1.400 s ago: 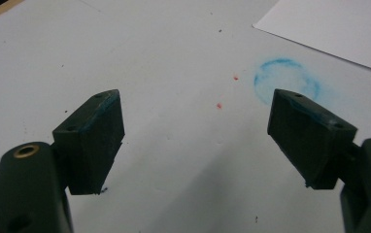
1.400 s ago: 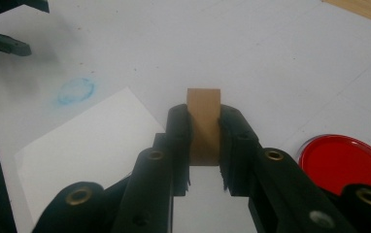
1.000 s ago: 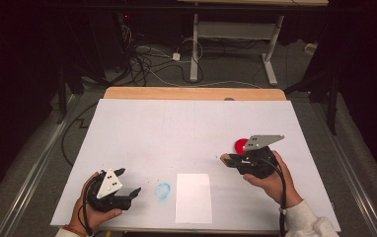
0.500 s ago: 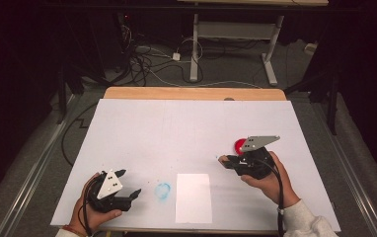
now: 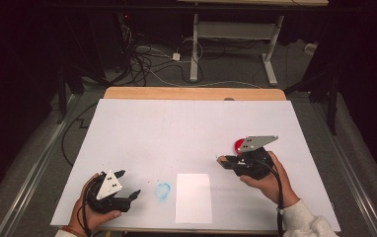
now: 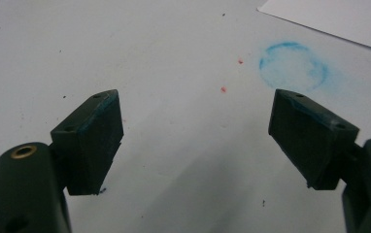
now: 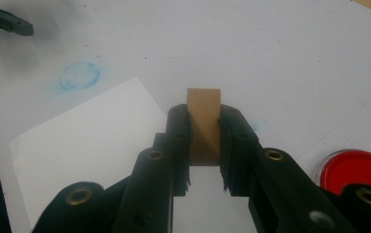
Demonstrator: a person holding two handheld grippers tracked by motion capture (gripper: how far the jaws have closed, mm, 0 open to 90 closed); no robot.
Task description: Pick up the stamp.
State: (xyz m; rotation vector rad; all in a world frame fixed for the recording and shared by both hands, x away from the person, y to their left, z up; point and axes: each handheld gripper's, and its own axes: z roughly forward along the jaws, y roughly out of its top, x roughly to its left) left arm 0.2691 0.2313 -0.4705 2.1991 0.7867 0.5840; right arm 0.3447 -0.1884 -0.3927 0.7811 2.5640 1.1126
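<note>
Near the front edge of the white table top (image 5: 142, 123), the white rectangular sheet of paper (image 5: 193, 197) lies flat with its long axis running front to back, just left of and nearer than the right gripper (image 5: 222, 161), whose jaws are clamped on a small tan wooden block (image 7: 203, 124) held just above the sheet's far corner. The left gripper (image 5: 127, 183), at the front left corner, rests with jaws spread wide and empty beside a faint blue ring stain (image 6: 293, 64). Farther back, a round red ink pad in a clear case (image 7: 354, 170) lies toward the right edge, just behind the right gripper.
</note>
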